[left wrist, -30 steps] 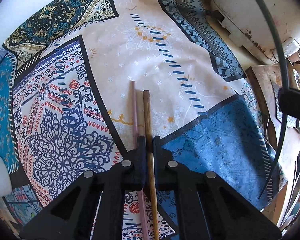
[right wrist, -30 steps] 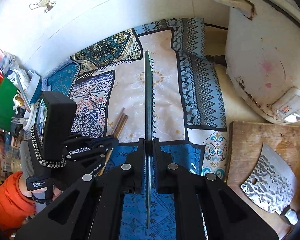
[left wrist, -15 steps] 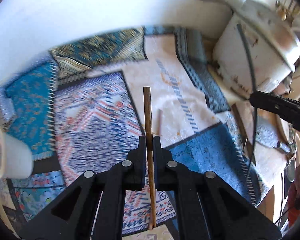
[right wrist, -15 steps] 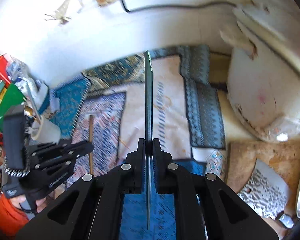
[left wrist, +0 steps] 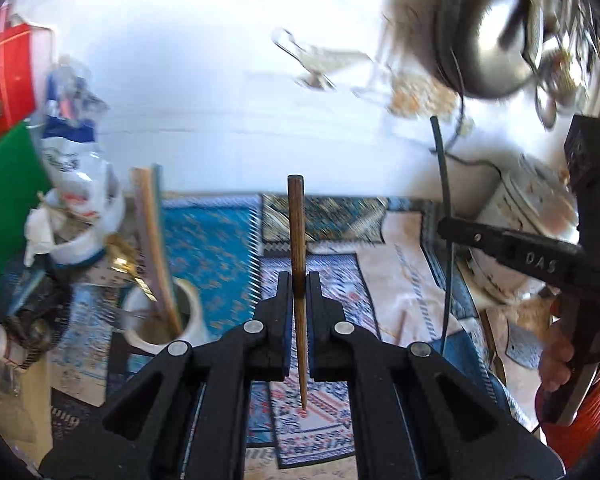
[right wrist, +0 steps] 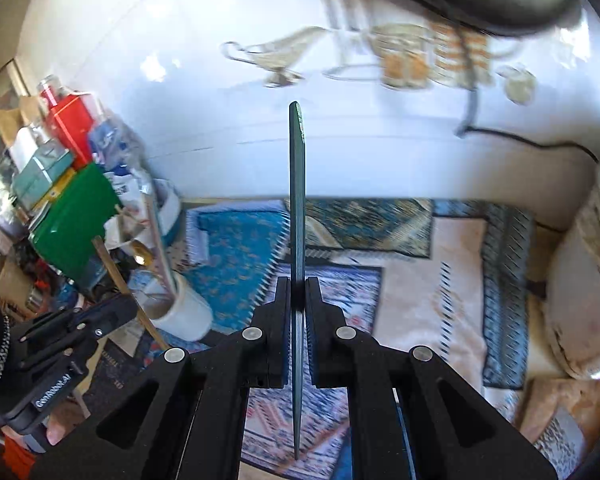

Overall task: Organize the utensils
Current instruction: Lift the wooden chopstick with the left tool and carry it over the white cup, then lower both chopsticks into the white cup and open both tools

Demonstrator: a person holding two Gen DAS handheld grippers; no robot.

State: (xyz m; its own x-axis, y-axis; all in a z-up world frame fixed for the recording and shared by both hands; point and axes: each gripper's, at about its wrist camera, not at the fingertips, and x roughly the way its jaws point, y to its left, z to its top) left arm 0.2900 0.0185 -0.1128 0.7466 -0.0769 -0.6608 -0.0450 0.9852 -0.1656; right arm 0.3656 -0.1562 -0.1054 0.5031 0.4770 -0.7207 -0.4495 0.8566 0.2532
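Note:
My left gripper is shut on a brown wooden chopstick and holds it upright above the patterned cloth. My right gripper is shut on a thin dark green utensil, held upright; it also shows at the right of the left wrist view. A white cup holding a wooden utensil and a gold spoon stands at the lower left of the left gripper. The same cup shows left of the right gripper. A second chopstick lies on the cloth.
Boxes, a green container and bags crowd the left side. A white appliance stands at the right. A wooden board with a cleaver is at the lower right. A white wall closes the back.
The left gripper has lifted one chopstick off the cloth and swung left toward the cup; the other chopstick stays on the cloth. The right gripper has risen and tilted up with its utensil.

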